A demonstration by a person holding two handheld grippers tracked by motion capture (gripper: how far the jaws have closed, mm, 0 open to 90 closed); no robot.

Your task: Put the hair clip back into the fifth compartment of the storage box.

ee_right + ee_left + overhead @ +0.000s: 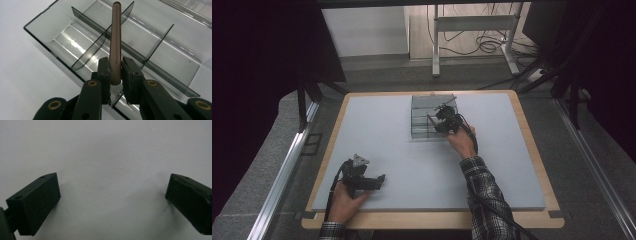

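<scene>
The right gripper [115, 72] clamps a slim rod [116, 37] over the clear divided tray [45, 35], ready for slotting; the left gripper [112, 195] idles wide on the counter [387, 165].

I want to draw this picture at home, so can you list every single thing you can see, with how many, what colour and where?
Divider piece: one, brownish see-through strip, held edge-on between the right gripper's jaws over the box.
Organizer box: one, clear grey with compartments, far middle of the mat.
Mat: one, pale grey, covering the tabletop.
Table: one, light wood edge around the mat.
Metal frame: one, grey legs on the floor beyond the table.
Cables: several, black, on the floor by the frame.
Left gripper: one, black, resting near the mat's near left corner, jaws wide open.
Right gripper: one, black, closed on the divider piece.
Sleeves: two, checked, at the bottom.
</scene>
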